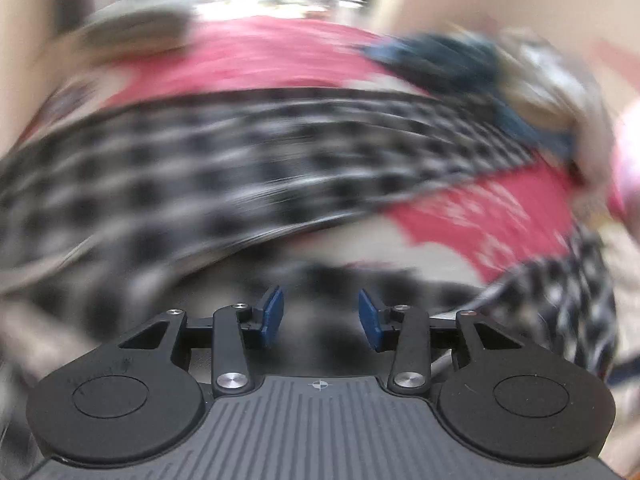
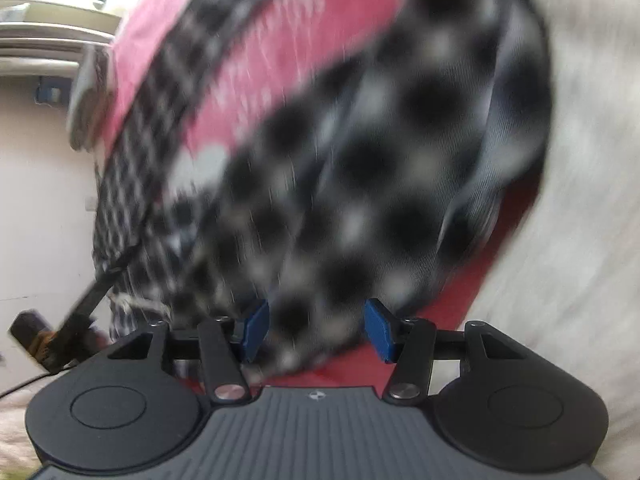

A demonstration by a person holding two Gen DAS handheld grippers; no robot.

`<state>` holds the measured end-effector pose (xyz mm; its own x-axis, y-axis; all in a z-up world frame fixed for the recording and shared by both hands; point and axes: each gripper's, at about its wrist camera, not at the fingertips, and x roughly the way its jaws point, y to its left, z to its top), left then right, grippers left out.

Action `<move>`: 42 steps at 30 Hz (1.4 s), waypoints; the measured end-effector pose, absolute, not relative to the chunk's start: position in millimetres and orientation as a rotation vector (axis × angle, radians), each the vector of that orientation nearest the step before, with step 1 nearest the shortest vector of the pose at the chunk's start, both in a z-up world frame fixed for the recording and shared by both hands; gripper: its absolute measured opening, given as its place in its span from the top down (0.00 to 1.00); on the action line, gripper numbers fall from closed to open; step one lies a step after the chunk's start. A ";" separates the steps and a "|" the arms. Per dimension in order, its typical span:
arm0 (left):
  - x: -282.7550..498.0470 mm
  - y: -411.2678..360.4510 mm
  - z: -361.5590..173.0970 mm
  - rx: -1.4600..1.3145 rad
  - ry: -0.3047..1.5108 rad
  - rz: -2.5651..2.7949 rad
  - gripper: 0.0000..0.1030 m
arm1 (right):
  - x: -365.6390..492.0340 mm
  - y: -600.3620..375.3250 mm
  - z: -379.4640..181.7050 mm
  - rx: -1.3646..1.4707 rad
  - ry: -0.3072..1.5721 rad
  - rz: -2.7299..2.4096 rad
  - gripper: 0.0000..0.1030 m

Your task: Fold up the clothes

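soft checked cloth, both tongs parted and empty

left wrist view: the left tongs [image 1: 320, 318] stood partly open, blue pads apart with nothing between them. the checked cloth [image 1: 248, 160] lay in a broad band ahead of them, over a red cloth [image 1: 256, 56] on a pale surface [image 1: 340, 248]. a dark blue garment [image 1: 452, 60] sat further off to the right. heavy blur hid the hems and seams.

right wrist view: the right tongs [image 2: 316, 330] were likewise partly open. the checked cloth [image 2: 360, 168] bulged close in front and seemed to lie between the pads, but they did not look pressed on it. red cloth [image 2: 280, 64] showed beyond and beneath.

judging from the folds, the cloth was light, limp and easy to bunch. it would sag from any single grip, so two corners or a hem edge, one per tongs, looked the best hold.
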<state>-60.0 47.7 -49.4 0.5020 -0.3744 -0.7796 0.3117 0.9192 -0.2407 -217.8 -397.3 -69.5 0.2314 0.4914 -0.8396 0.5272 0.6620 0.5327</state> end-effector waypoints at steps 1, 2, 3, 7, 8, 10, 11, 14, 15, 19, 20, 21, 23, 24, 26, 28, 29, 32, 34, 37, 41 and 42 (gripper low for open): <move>-67.1 69.8 -47.2 -0.106 0.969 -0.361 0.59 | -221.2 -389.5 -78.0 0.923 1.428 -0.067 0.46; -75.2 92.0 -45.8 -0.141 0.978 -0.304 0.58 | -223.4 -384.0 -84.0 0.913 1.452 -0.106 0.46; -85.1 115.8 -45.0 -0.181 0.990 -0.243 0.58 | -224.8 -379.6 -88.7 0.899 1.471 -0.142 0.46; -129.7 193.9 -50.5 -0.344 1.022 -0.030 0.57 | -229.3 -381.4 -85.8 0.855 1.396 -0.317 0.46; -140.6 208.5 -53.6 -0.376 1.023 0.022 0.57 | -229.7 -383.9 -83.0 0.834 1.367 -0.357 0.46; -160.4 233.9 -59.8 -0.442 1.018 0.112 0.57 | -231.0 -391.6 -77.7 0.804 1.312 -0.443 0.46; -168.2 244.1 -63.2 -0.480 1.011 0.144 0.57 | -232.4 -394.7 -76.5 0.803 1.291 -0.472 0.46; -182.3 267.1 -78.0 -0.595 0.989 0.215 0.56 | -236.0 -396.9 -78.4 0.784 1.244 -0.518 0.46; -183.6 272.3 -83.7 -0.632 0.986 0.230 0.56 | -237.1 -395.6 -79.1 0.774 1.231 -0.525 0.47; -180.5 281.5 -92.4 -0.694 0.944 0.241 0.56 | -247.8 -402.9 -70.2 0.757 1.168 -0.494 0.81; -179.6 283.5 -92.4 -0.696 0.930 0.237 0.56 | -250.2 -403.3 -66.0 0.750 1.155 -0.477 0.87; -177.2 284.6 -92.8 -0.698 0.921 0.234 0.56 | -251.8 -400.4 -61.3 0.739 1.141 -0.464 0.93; -176.4 285.6 -94.5 -0.702 0.912 0.230 0.56 | -255.7 -401.0 -50.4 0.719 1.102 -0.444 0.95; -175.2 286.5 -94.8 -0.708 0.906 0.230 0.56 | -257.8 -403.6 -43.6 0.720 1.074 -0.435 0.95; -177.3 288.2 -95.2 -0.725 0.897 0.232 0.56 | -260.3 -407.4 -26.7 0.727 0.994 -0.405 0.95; -178.2 290.1 -94.1 -0.745 0.885 0.234 0.56 | -258.7 -411.1 -7.3 0.739 0.900 -0.369 0.95; -178.7 291.3 -94.4 -0.758 0.880 0.236 0.56 | -254.5 -413.2 0.2 0.749 0.864 -0.357 0.95; -180.2 294.9 -97.2 -0.806 0.865 0.248 0.56 | -247.5 -427.0 21.7 0.800 0.760 -0.326 0.95; -181.5 298.1 -99.1 -0.850 0.848 0.262 0.56 | -242.2 -436.4 29.0 0.831 0.714 -0.314 0.95; -183.7 304.8 -101.3 -0.937 0.808 0.290 0.56 | -230.6 -442.6 26.4 0.881 0.686 -0.292 0.95; -181.7 316.2 -104.6 -1.048 0.747 0.323 0.56 | -225.3 -443.6 19.5 0.935 0.678 -0.266 0.95; -179.2 318.1 -105.5 -1.058 0.741 0.328 0.56 | -227.4 -443.4 20.5 0.943 0.674 -0.263 0.95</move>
